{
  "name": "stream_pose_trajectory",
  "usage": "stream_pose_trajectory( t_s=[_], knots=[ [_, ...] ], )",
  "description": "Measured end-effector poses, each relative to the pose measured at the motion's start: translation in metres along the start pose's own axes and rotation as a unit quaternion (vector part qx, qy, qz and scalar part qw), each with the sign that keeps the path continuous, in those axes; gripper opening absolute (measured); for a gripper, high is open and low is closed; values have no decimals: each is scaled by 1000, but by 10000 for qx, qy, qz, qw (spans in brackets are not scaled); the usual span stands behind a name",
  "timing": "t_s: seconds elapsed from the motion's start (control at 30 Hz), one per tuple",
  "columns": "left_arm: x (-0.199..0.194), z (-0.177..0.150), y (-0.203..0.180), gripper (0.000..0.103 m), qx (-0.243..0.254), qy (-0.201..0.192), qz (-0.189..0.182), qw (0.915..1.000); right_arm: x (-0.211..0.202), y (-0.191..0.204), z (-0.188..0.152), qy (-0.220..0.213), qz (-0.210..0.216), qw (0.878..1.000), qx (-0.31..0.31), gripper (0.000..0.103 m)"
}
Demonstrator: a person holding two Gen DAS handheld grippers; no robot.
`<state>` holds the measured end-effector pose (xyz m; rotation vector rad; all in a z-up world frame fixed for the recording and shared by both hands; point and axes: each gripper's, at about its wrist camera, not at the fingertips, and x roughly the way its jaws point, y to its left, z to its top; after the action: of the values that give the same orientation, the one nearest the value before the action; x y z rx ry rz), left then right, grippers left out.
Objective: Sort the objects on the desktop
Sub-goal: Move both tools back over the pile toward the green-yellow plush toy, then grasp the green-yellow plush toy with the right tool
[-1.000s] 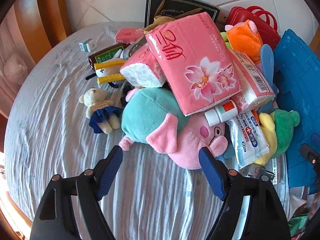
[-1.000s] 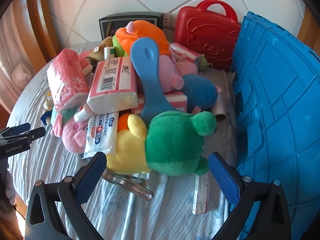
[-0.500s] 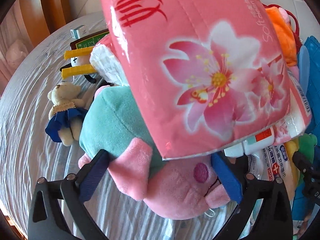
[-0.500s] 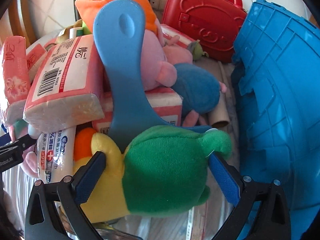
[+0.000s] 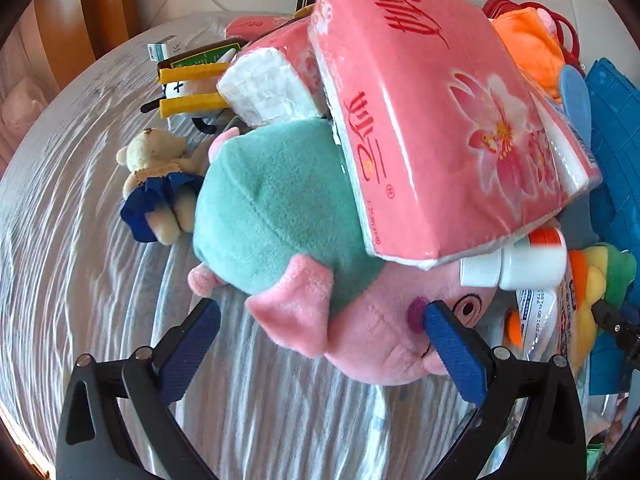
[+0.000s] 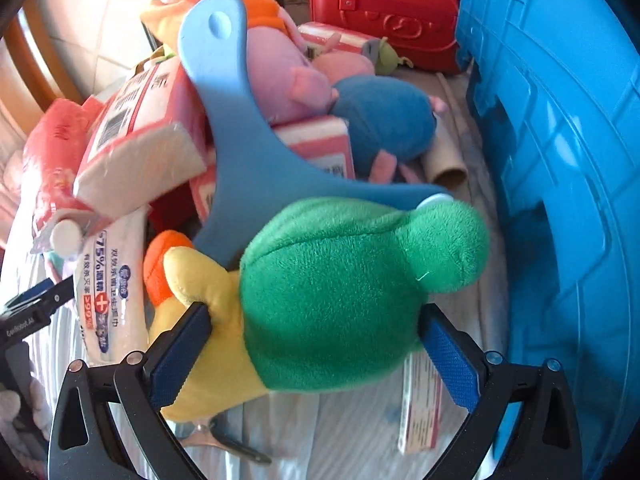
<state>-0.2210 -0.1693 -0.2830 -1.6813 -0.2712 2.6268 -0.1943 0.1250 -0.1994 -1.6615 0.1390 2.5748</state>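
A pile of toys and packs lies on a grey cloth. In the left wrist view my left gripper (image 5: 320,320) is open around a pink pig plush in a teal dress (image 5: 280,216); its right finger touches the pig's cheek. A pink tissue pack (image 5: 432,120) leans on the pig. In the right wrist view my right gripper (image 6: 316,328) is open around a green and yellow plush (image 6: 344,292), with both pads touching or nearly touching its sides. A blue plastic scoop (image 6: 236,120) lies behind the plush.
A blue crate (image 6: 560,160) stands at the right, a red case (image 6: 384,8) behind the pile. A small bear in a blue skirt (image 5: 160,184), a white bottle (image 5: 516,264), wipes packs (image 6: 108,280) and a cardboard tube (image 6: 444,160) lie around. A wooden chair (image 5: 96,4) stands far left.
Both grippers moved forward into the pile. The left one now straddles the pig plush; the right one has closed in around the green plush, which tilted a little.
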Motion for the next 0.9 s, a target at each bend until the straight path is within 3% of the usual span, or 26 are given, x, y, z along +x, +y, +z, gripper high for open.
stream_pose_trajectory(
  t_s=[0.07,0.17,0.47,0.6,0.73,0.83,0.9],
  knots=[
    [-6,-6,-1,103,91,79,213,9997,-3,1,-11,41,28,10000,17,103],
    [-22,-17,-8,103,279,12,248,9993,-5,1,-27,119,120,9998,44,103],
    [-79,-35,-68,103,799,-404,-274,9956,-12,3,-64,371,117,9992,-66,103],
    [-78,-30,-102,103,930,-447,-432,9937,-12,0,-81,484,90,9988,-52,103],
    [-55,-12,-143,103,1015,-337,-538,9928,-38,-5,-87,206,54,9997,-84,103],
    [-45,-21,-158,103,1212,-209,-642,9903,-59,-3,-88,15,257,9995,-172,102],
    [-40,-31,-160,103,1308,-121,-634,9893,-72,1,-87,-213,114,9993,-294,102]
  ],
)
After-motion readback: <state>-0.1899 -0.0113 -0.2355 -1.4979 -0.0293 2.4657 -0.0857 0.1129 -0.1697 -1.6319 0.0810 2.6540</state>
